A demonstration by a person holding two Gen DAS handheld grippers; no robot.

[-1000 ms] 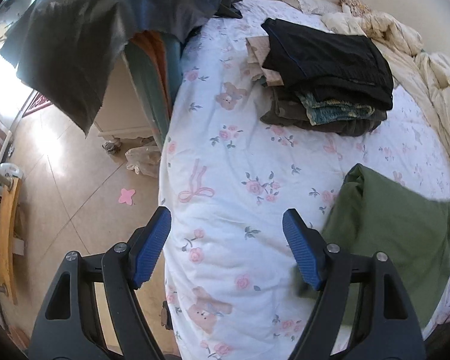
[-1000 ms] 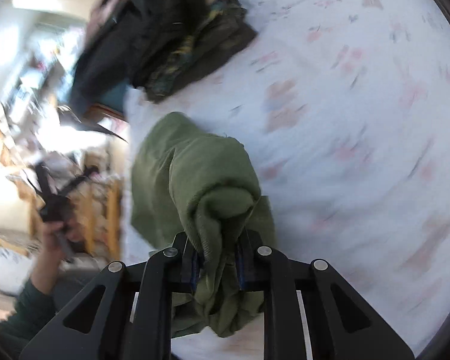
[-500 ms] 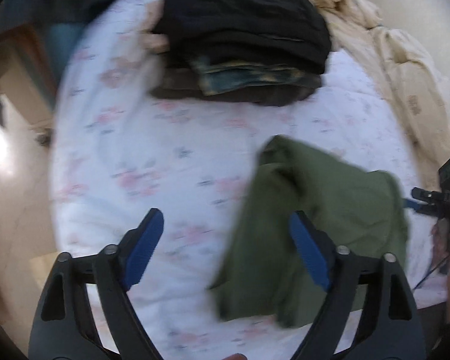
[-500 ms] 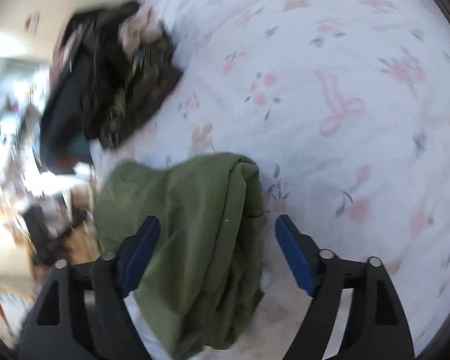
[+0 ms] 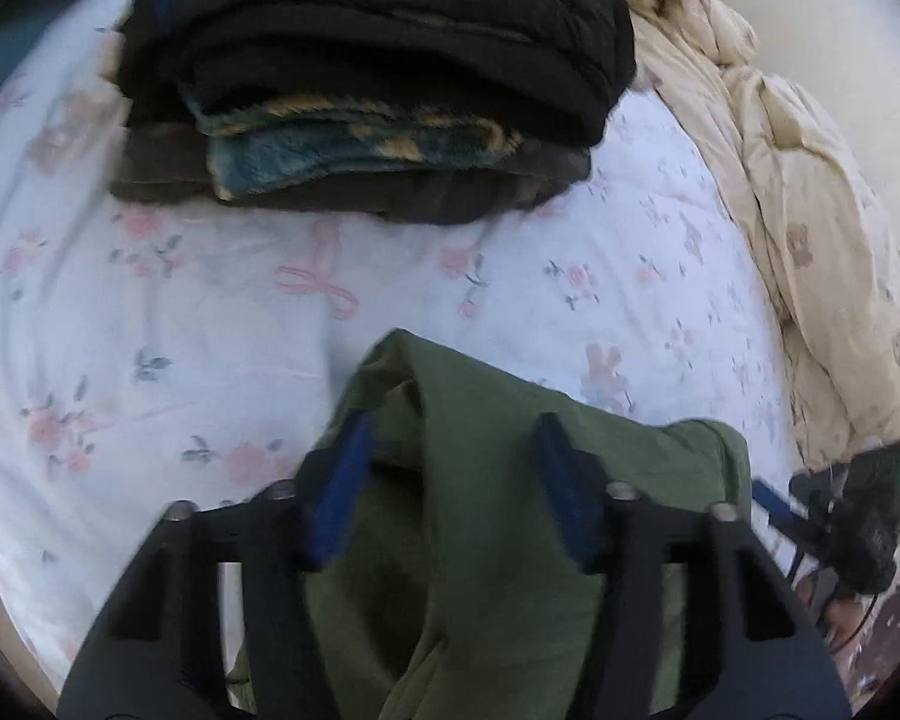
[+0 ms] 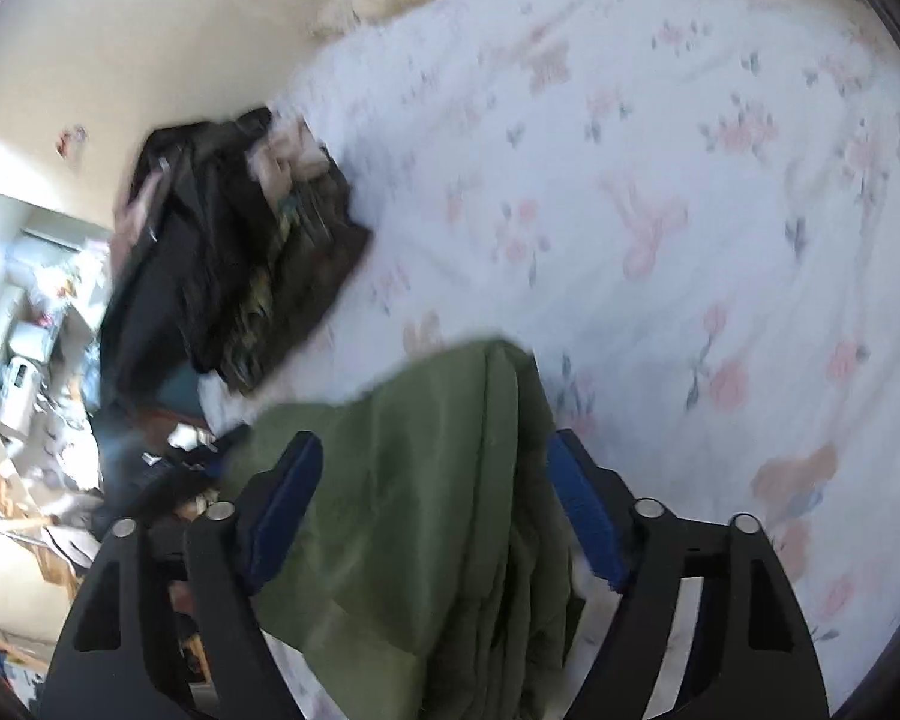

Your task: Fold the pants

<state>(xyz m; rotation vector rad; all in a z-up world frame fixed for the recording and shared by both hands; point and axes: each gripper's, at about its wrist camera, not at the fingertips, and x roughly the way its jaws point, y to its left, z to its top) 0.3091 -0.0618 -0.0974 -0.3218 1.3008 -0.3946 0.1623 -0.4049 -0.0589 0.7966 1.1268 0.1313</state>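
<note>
The left gripper [image 5: 450, 462] hangs with its blue-padded jaws spread wide on either side of a raised ridge of the green pants [image 5: 486, 480], which lie bunched directly beneath and between its fingers; whether the pads touch the cloth cannot be told through the motion blur. The right gripper [image 6: 432, 492] is likewise spread, its jaws straddling the layered edge of the same pants [image 6: 438, 516], pinching nothing.

Ahead of the left gripper, past the pants' far corner, stretches the floral bed sheet [image 5: 210, 300], and beyond that a stack of folded clothes [image 5: 378, 60], dark garments over a teal-and-gold fleece. To its right a cream quilt [image 5: 810, 210] is heaped along the bed's edge. From the right gripper, the stack [image 6: 228, 252] sits ahead and to the left, well apart from the pants.

The pants appear soft, light and limp, already doubled into several layers that would slide over one another if lifted by a single ply. A sound hold, by this reading, is at the thick folded edge, each gripper closing over all layers at once near opposite corners, so the bundle keeps its shape. The cloth should not be slippery against the pads, but a loose pinch on only the top layer could let the fold fall open.
</note>
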